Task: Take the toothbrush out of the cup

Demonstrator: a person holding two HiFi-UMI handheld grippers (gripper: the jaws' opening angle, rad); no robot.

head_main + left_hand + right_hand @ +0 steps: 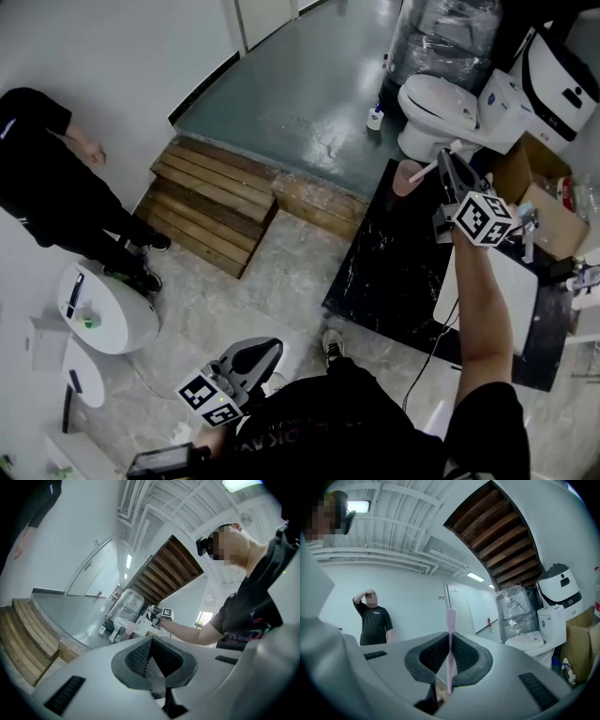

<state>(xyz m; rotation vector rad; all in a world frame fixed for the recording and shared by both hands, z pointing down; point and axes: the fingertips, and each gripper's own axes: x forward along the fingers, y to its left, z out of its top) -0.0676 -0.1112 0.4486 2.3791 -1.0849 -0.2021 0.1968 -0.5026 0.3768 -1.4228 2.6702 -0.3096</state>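
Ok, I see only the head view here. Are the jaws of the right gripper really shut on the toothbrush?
Observer: Yes. In the right gripper view the right gripper is shut on the pink toothbrush, which stands upright between the jaws.
Operator: Is its head inside the cup?
Observer: No. That view shows the brush head bare above the jaws, with no cup around it.
Operator: And the left gripper?
Observer: The left gripper view shows the left gripper shut, with nothing between its jaws.
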